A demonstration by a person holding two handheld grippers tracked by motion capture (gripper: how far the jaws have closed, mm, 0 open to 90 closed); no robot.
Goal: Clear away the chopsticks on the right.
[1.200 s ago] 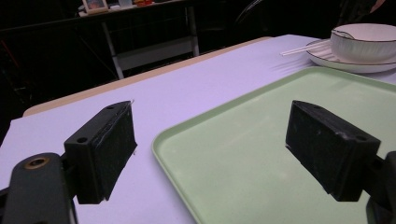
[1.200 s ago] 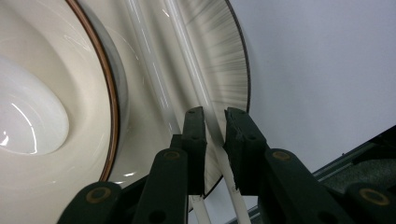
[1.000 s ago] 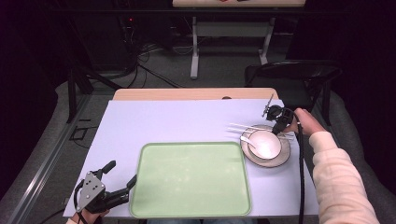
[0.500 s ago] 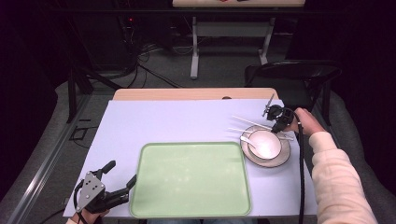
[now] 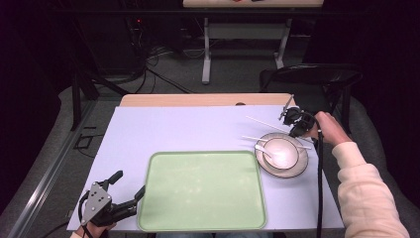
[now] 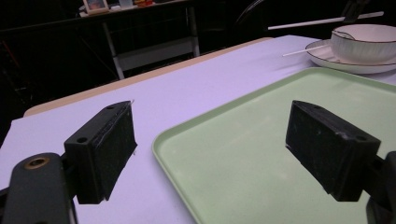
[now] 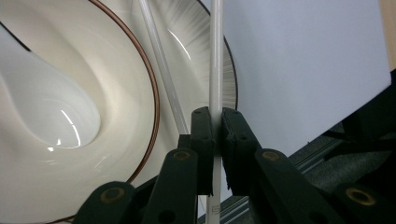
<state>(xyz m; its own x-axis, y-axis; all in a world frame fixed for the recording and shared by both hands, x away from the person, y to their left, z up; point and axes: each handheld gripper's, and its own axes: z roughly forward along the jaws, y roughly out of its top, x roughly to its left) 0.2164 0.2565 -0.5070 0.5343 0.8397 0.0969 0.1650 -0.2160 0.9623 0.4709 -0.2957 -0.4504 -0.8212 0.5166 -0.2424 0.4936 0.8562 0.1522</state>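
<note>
My right gripper [image 5: 294, 127] hangs over the far rim of a white plate [image 5: 298, 167] at the table's right side. It is shut on a white chopstick [image 5: 265, 124], which points left above the table. In the right gripper view the pads [image 7: 204, 135] clamp that chopstick [image 7: 215, 65], and a second chopstick [image 7: 161, 70] lies across the plate beside it. On the plate stands a bowl [image 5: 283, 151] with a white spoon [image 5: 262, 150] in it. My left gripper [image 5: 127, 187] rests open at the green tray's [image 5: 203, 191] near left corner, with the tray's rim [image 6: 187, 135] between its jaws.
A lavender cover [image 5: 173, 129] spreads over the table, and a strip of wood shows at the far edge [image 5: 198, 99]. A black chair [image 5: 309, 79] stands behind the table's right corner. Dark floor with cables lies beyond.
My right gripper has risen a little with the chopstick, lifting it off the plate. The left gripper has stayed in place.
</note>
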